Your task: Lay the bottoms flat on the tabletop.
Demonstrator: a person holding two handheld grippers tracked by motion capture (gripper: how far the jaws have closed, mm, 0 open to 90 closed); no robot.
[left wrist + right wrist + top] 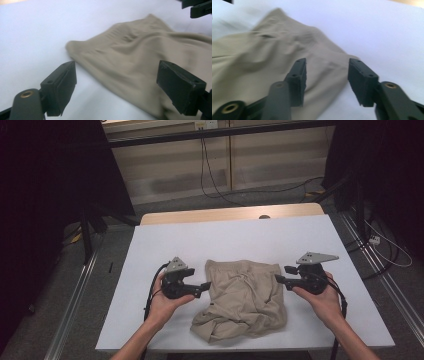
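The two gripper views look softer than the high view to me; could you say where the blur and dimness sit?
Left gripper view: the beige garment is smeared, the jaws crisper. Right gripper view: the cloth's far end is blurred, the jaws sharp. High view: dim, dark at both sides, the white table evenly lit, no glare.

No readable text, label, brand, number or sign appears anywhere: none on the beige garment (245, 297), none on the white table (165, 245), and none on either gripper's black body or grey plate.
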